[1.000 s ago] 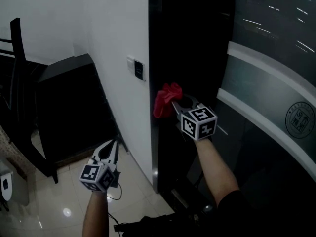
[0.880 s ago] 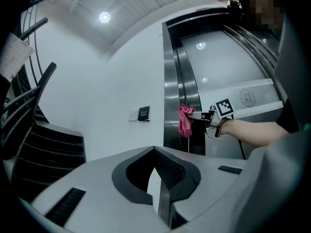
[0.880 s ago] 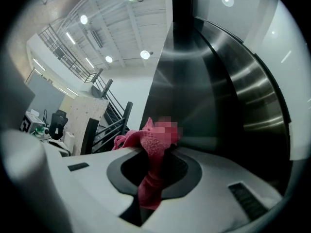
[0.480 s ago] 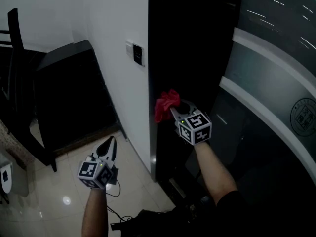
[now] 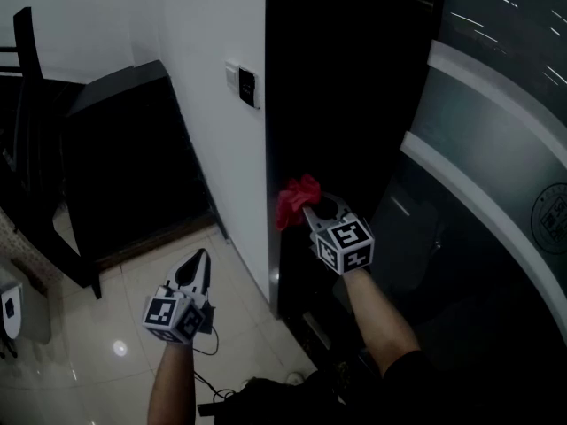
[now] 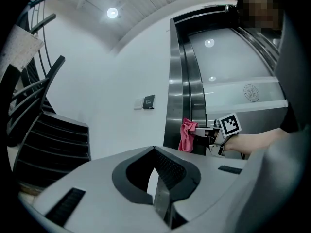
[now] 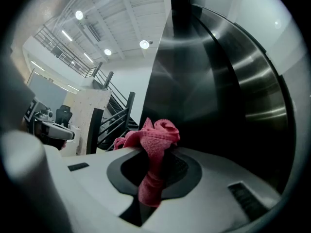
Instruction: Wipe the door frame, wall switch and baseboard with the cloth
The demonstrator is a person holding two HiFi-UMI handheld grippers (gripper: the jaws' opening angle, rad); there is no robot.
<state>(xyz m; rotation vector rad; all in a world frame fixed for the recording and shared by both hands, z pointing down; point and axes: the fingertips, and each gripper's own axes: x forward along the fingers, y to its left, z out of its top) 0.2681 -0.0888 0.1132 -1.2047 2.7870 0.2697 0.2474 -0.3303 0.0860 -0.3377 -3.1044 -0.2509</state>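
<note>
Red cloth (image 5: 292, 198) clamped in R tongs (image 5: 307, 209) at door frame (image 5: 288, 104); L tongs (image 6: 156, 160) together per own view.

glossy floor tiles (image 5: 89, 348), black staircase (image 6: 58, 140)

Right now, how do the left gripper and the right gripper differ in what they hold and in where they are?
The right gripper grips the red cloth; the left gripper holds nothing between its jaws. The right gripper is up at the dark door frame; the left gripper hangs lower, over the tiled floor, apart from the white wall. Both are closed rather than open.
</note>
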